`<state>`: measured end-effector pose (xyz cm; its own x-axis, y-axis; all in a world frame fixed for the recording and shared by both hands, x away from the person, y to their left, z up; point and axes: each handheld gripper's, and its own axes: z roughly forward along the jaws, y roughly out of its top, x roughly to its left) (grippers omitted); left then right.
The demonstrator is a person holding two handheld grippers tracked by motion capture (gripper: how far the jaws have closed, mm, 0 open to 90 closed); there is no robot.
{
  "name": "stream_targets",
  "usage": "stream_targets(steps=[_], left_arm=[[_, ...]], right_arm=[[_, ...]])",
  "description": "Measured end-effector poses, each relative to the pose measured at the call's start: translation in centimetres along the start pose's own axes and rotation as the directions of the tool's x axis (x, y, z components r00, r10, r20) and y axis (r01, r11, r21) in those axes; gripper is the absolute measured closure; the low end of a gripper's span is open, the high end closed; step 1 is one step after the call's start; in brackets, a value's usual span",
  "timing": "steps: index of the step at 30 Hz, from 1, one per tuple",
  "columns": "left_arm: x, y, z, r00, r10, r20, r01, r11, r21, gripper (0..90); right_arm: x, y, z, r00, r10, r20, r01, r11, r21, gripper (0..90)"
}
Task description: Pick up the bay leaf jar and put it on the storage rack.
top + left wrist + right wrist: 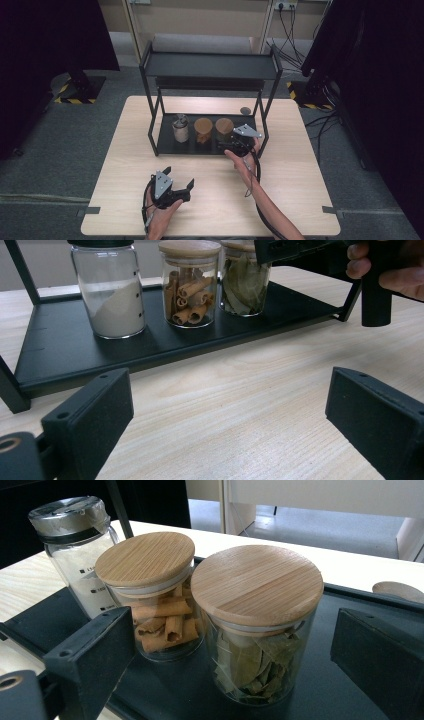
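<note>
A black two-tier rack stands on the wooden table, and its lower shelf (167, 145) holds three jars in a row. From left to right they are a metal-lidded shaker of white powder (180, 129) (112, 295) (75, 540), a cinnamon-stick jar (203, 130) (190, 287) (150, 590) and a bay-leaf jar (224, 127) (245, 285) (255, 630), both with bamboo lids. My right gripper (226, 144) (235, 622) is open at the shelf's front, its jaws on either side of the bay-leaf jar without touching it. My left gripper (178, 177) (230, 385) is open over bare table near the front edge.
The rack's upper shelf (210, 65) overhangs the jars, with posts at its corners. A small round disc (245, 110) (400, 590) lies on the table behind the rack. Bare wood (300, 180) lies in front of the rack and to both sides.
</note>
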<state>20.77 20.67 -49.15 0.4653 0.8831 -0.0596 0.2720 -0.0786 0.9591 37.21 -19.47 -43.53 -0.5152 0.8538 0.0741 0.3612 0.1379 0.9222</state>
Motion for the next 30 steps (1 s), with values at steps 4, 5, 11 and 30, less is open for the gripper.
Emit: stream_targets(steps=[4,5,11,30], left_arm=[[0.0,0.0,0.0,1.0,0.001,0.0,-0.001,1.0,0.0,4.6],[0.0,0.0,0.0,1.0,0.001,0.0,-0.001,1.0,0.0,4.6],[0.0,0.0,0.0,1.0,0.001,0.0,-0.001,1.0,0.0,4.6],[0.0,0.0,0.0,1.0,0.002,-0.001,-0.002,1.0,0.001,4.6]], right_arm=[[0.0,-0.1,-0.2,1.0,-0.002,-0.005,0.002,1.0,-0.005,4.4],[0.0,-0.1,-0.3,1.0,-0.001,-0.007,0.001,1.0,-0.006,4.4],[0.1,-0.2,-0.7,0.9998,0.001,-0.021,-0.002,1.0,-0.014,4.4],[0.4,-0.5,-2.2,0.998,-0.003,-0.064,0.0,0.999,-0.045,4.4]])
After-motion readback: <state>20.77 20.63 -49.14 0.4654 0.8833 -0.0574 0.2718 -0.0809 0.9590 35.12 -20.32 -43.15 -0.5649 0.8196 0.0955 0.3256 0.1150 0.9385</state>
